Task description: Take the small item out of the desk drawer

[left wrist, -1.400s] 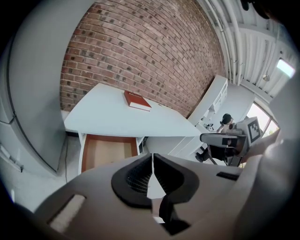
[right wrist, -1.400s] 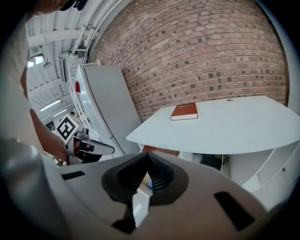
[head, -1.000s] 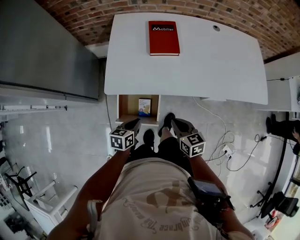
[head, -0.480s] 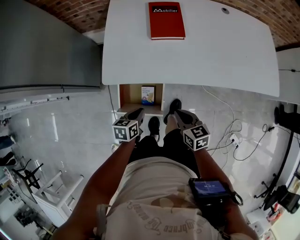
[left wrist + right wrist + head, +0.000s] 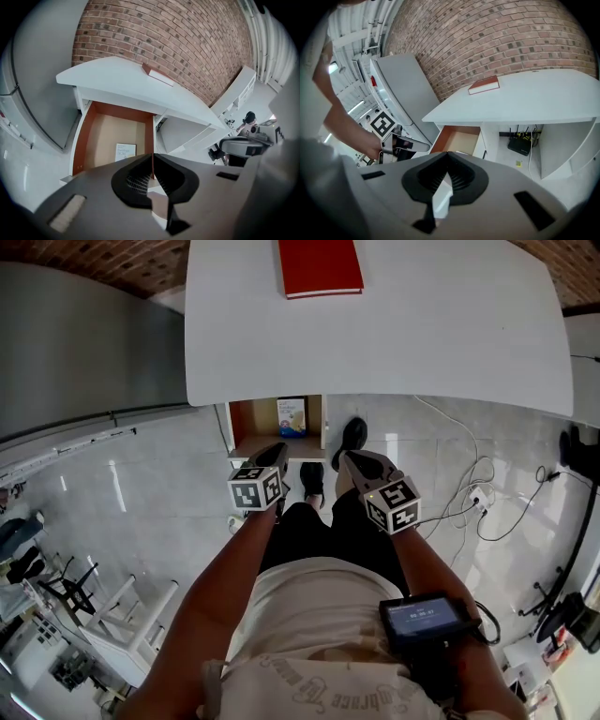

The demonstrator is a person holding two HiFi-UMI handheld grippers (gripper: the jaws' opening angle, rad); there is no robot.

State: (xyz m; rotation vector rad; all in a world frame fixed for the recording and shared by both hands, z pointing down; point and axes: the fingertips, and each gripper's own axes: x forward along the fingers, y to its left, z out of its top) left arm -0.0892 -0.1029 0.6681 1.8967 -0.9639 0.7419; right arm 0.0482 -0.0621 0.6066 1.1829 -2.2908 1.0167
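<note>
Under the left end of the white desk point(image 5: 422, 343) the wooden drawer point(image 5: 251, 424) stands pulled out. A small white-and-blue box point(image 5: 292, 416) lies in it toward the back right. In the left gripper view the box point(image 5: 125, 151) shows just above my left gripper point(image 5: 152, 157), whose jaws are shut with nothing between them. From the head view, my left gripper point(image 5: 275, 454) hangs just in front of the drawer. My right gripper point(image 5: 345, 460) is to the right of the drawer, over the person's legs. Its jaws point(image 5: 446, 157) meet at the tips, empty.
A red book point(image 5: 319, 266) lies on the desk top. A grey cabinet point(image 5: 84, 334) stands left of the desk. Cables and a power strip point(image 5: 469, 498) trail on the tiled floor at right. A black router point(image 5: 519, 144) sits under the desk. The person's shoes point(image 5: 354, 432) are beside the drawer.
Both grippers have sunk lower toward the drawer's front. The desk has slid up in the head view. The drawer stays open and the box has not moved.
</note>
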